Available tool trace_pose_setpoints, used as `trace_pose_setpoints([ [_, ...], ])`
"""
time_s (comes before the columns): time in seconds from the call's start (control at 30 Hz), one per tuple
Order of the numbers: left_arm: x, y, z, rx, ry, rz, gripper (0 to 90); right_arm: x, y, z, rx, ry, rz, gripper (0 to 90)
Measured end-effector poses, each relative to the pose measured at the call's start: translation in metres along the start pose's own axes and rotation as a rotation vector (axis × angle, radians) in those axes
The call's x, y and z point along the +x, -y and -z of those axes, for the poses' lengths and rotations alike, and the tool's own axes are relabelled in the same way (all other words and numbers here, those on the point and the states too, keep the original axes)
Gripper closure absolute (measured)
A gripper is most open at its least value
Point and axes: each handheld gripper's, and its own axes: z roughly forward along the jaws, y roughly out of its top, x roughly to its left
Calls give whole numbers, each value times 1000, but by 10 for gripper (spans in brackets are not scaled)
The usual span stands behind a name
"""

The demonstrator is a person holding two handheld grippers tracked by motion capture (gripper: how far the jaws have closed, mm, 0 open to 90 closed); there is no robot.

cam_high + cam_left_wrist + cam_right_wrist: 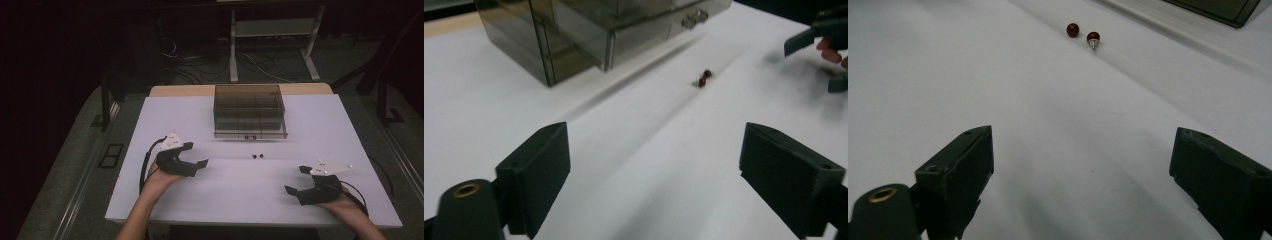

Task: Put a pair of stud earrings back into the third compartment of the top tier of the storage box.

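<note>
Your left gripper (192,165) and right gripper (296,181) both hold their fingers wide apart, gripping nothing; the two red beads (258,156) lie together on the counter (325,130) between them, ahead of both, before the box (249,111).

Two dark red beads (1083,33), smoky grey-brown drawer box (249,111), white table (225,190).

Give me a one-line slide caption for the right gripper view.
Right gripper, jaws open, aimed across the white table at two small red beads lying close together.
</note>
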Motion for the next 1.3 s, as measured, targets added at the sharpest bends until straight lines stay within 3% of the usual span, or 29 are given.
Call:
trace_pose_setpoints([
  [0.27,-11,20,-1,19,15,-2,0,0,0,-1,2,2,-1,99],
  [0.6,-17,30,1,-10,8,19,0,-1,-4,0,-9,7,-1,100],
  [1.0,-18,35,-4,43,0,1,0,-5,-20,-4,-23,-15,-18,100],
  [1.3,-20,34,-2,42,1,3,0,-5,-29,-14,11,-32,-23,99],
])
